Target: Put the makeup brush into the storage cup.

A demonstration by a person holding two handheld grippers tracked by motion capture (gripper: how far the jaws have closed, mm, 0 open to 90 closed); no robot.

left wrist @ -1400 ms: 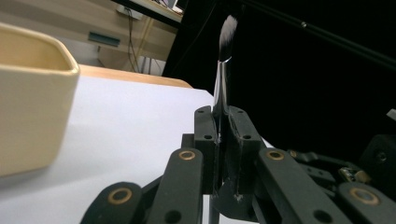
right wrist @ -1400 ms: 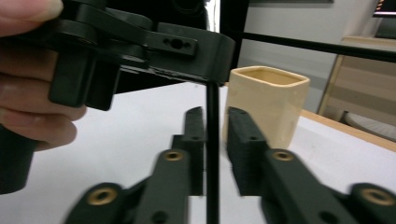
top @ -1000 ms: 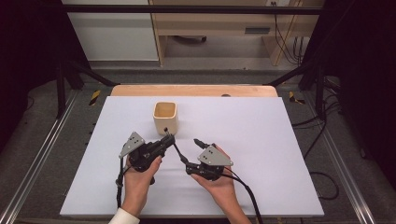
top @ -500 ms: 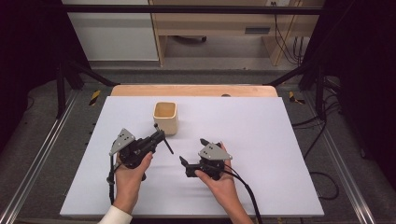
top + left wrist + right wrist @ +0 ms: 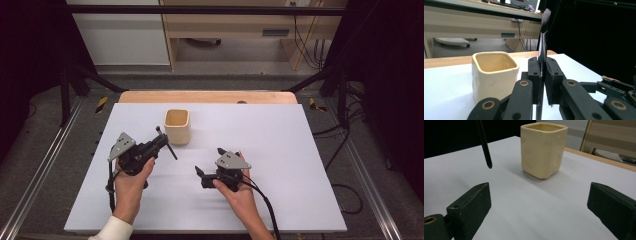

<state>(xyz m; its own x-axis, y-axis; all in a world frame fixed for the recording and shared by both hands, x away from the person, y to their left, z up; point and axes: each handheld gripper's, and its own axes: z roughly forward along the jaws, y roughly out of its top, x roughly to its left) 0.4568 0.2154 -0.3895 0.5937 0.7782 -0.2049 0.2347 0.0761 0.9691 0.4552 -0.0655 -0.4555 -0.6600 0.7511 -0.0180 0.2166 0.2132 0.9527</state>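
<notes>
Left gripper (image 5: 161, 140) is clamped on the brush (image 5: 542, 47), bristles up, handle tip hanging off the mat. Cup (image 5: 177, 126) sits just beside it at about 1 o'clock. Right gripper (image 5: 206, 172) has just been opening: jaws wide, nothing between them, parked at 5 o'clock from the cup. Looks like the handover's done; next is lift over the rim and drop the brush in. Table (image 5: 300, 150) is bare all round, edges well apart.

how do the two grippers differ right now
The left gripper is shut on a black brush; the right gripper is open, with nothing between its jaws. The left sits beside the cream cup; the right lies farther from it. Both are black and hand-held.
</notes>
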